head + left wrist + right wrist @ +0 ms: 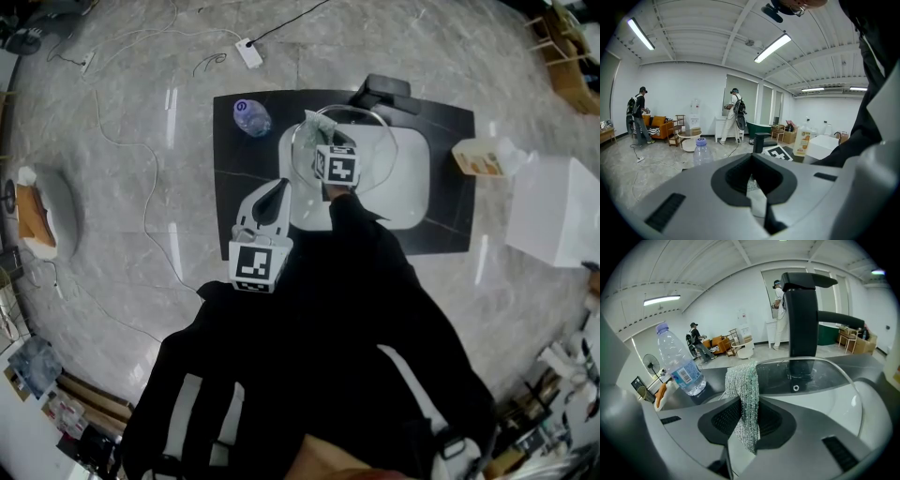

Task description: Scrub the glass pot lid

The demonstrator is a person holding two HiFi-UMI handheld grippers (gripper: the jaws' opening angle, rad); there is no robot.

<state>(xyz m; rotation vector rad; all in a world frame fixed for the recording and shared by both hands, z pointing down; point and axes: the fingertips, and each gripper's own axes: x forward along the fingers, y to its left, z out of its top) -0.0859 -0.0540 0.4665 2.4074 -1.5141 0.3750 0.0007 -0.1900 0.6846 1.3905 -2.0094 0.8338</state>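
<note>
The glass pot lid [373,131] with its metal rim stands tilted in the white basin [412,178]; in the right gripper view the lid [820,376] fills the middle, with a small vent hole in it. My right gripper [328,141] is shut on a silvery mesh scrub cloth [743,399], which hangs against the lid's near left side. My left gripper [281,186] reaches in from the lower left. Its jaws are closed at the lid's left rim, and a thin glinting edge [751,184] shows between them.
The basin sits on a black mat [234,187] on a marble table. A water bottle [251,117] stands at the basin's left, a black faucet [380,94] behind it. An orange soap bottle [478,159] and a white box [553,211] are at the right. Cables [141,187] run across the left.
</note>
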